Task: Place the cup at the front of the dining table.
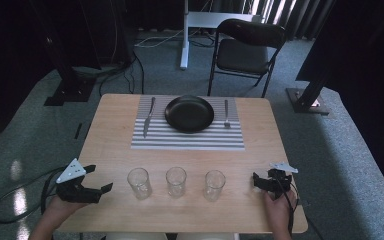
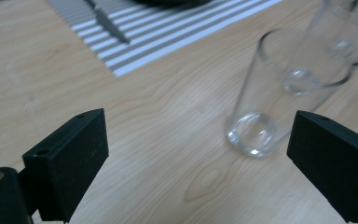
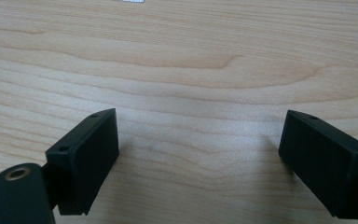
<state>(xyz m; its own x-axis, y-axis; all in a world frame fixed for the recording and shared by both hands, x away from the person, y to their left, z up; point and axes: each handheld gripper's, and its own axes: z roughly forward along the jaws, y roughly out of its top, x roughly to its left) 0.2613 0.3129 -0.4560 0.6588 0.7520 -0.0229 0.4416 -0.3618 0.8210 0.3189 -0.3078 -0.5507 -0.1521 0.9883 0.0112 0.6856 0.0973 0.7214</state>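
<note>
1. Jaws of the left gripper [image 2: 198, 154] stand wide apart, empty; the nearest glass [image 2: 272, 98] sits just ahead, toward its right jaw.
2. Right gripper [image 3: 198, 154] likewise gapes over bare table [image 3: 177, 60].
3. Likely an opening step: the left needs to shift rightward and straddle that glass.

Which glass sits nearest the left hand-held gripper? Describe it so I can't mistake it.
Start at the striped placemat holding the black plate. Nearer the person stands a row of three clear glasses. Yours is the leftmost glass, below the knife, nearest the left hand-held gripper.
</note>
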